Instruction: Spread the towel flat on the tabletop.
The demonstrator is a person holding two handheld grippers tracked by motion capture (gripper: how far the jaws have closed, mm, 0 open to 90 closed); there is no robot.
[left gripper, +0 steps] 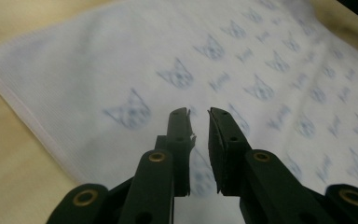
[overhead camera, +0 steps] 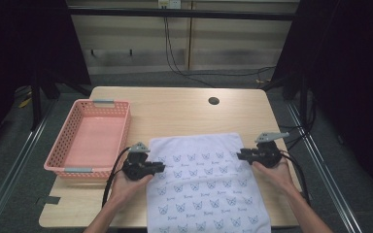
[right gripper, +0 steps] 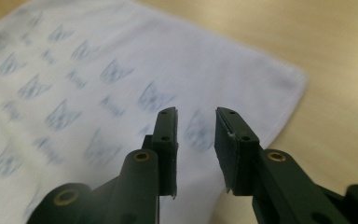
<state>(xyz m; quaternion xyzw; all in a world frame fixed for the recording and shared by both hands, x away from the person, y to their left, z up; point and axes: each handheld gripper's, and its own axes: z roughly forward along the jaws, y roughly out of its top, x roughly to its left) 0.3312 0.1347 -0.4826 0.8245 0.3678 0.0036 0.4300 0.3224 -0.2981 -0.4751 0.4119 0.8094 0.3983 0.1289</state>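
Two grippers' fingers parted, gripping nothing, left gripper (overhead camera: pixel 159 167), right gripper (overhead camera: pixel 240 154), over towel (overhead camera: pixel 206 179) (near edge cut off)

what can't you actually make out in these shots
- Towel: its near edge is cut off by the bottom of the high view.
- Words under the cat prints: too small in the high view, blurred in both gripper views.
- Pink basket: its outer near wall faces away from the high camera.
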